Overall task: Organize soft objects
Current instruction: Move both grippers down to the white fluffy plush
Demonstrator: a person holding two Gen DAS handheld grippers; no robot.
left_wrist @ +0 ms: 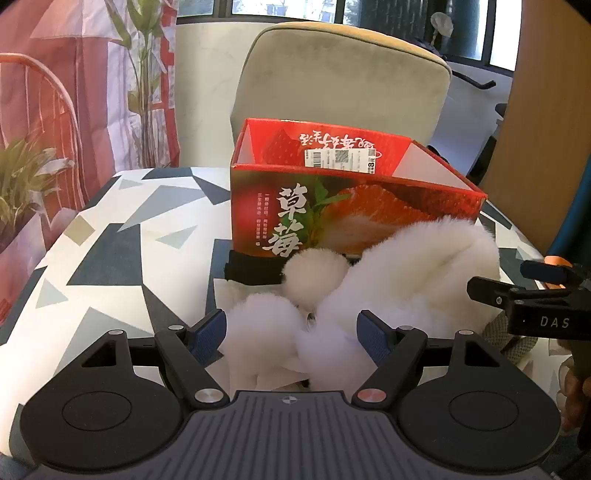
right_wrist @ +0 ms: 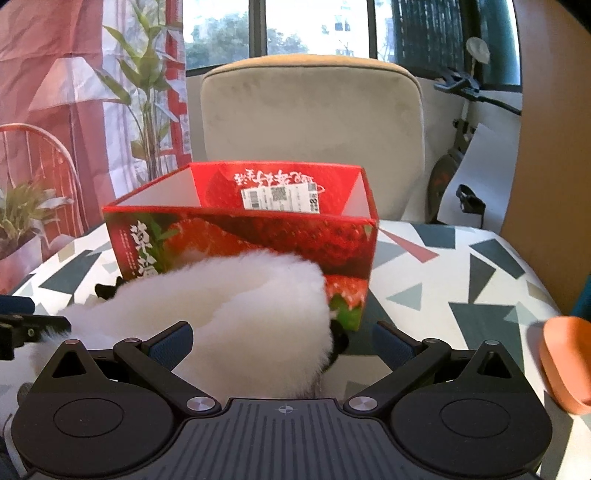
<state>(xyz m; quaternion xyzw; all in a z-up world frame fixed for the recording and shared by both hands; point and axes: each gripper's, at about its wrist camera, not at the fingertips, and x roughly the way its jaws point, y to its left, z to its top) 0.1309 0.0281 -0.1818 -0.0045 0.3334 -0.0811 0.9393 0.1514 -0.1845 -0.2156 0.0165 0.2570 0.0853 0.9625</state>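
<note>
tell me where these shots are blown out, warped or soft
Left wrist: the white plush is overexposed, its fur detail washed out; fisheye bends the table edge and darkens the corners. Right wrist: the window glares white, the orange object at the right edge is blurred, and the box stays sharp.

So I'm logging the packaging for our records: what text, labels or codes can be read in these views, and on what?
"草莓", large white characters, on the red strawberry box front.
"DAS", on the right gripper body in the left wrist view.
Upside-down white script on the box's inner back wall: not legible.
White shipping label with barcode and QR code: print too small to read.
Small white columns beside "草莓": too small.
</note>
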